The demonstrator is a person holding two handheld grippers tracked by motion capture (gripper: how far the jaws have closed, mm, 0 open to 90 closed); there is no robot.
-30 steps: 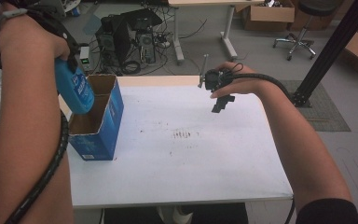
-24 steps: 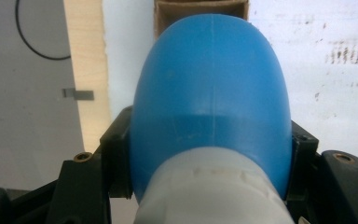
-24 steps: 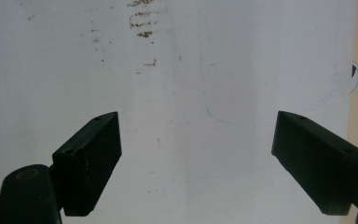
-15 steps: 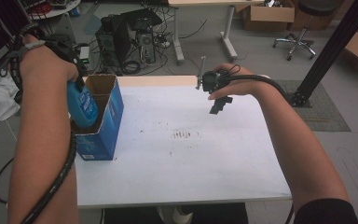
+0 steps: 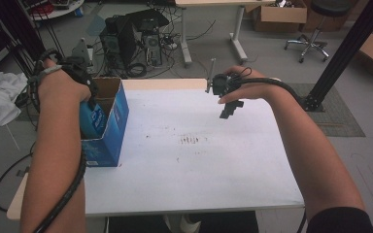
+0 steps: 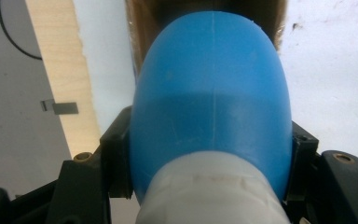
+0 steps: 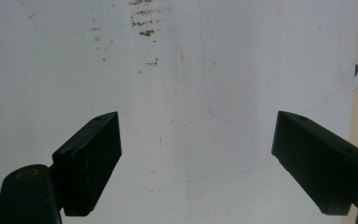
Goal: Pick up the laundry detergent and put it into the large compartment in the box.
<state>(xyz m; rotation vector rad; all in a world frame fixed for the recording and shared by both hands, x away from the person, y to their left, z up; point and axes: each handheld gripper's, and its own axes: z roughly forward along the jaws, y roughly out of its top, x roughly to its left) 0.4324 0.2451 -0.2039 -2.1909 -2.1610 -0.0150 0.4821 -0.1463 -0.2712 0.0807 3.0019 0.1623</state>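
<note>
The blue bottle (image 5: 93,120) is partly down inside the open blue box (image 5: 108,130) at the left edge of the table (image 5: 199,170), gripped near its white cap by the left gripper (image 6: 209,186), whose jaws press on both of its sides. To finish well, I would keep the bottle clear of the box walls, lower it until it rests on the bottom, and only then let go. The right gripper (image 5: 227,108) hangs wide open and empty above the far side of the table, well apart, and is best left there.
</note>
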